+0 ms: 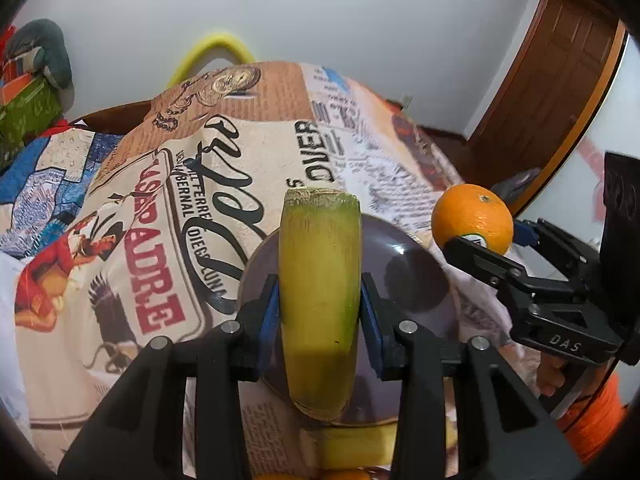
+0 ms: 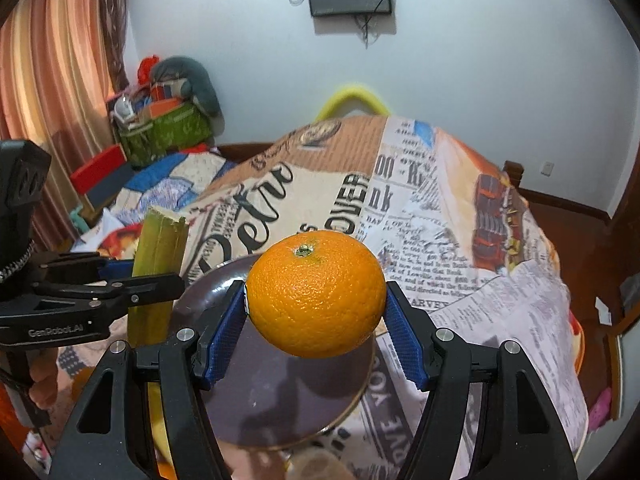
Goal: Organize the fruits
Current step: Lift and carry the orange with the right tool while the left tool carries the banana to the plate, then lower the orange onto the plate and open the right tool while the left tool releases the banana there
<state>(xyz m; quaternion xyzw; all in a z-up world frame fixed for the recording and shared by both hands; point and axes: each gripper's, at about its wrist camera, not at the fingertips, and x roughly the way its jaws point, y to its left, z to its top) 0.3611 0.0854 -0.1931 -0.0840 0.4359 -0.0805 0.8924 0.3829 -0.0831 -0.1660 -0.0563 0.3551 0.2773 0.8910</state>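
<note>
Both fruits are lifted but none yet placed: the left gripper [image 1: 319,312] clamps the yellow-green banana [image 1: 318,300] and the right gripper [image 2: 316,320] clamps the round orange [image 2: 316,292] above the empty dark round plate [image 2: 280,392] on the newspaper-print bedspread [image 2: 460,280].

White wall [image 2: 480,60], striped curtain [image 2: 60,80]

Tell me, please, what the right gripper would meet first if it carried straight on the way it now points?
Probably the dark plate. The right gripper, shut on the orange, points forward and down over it, so the orange would likely touch the plate first, though depth is unclear.
</note>
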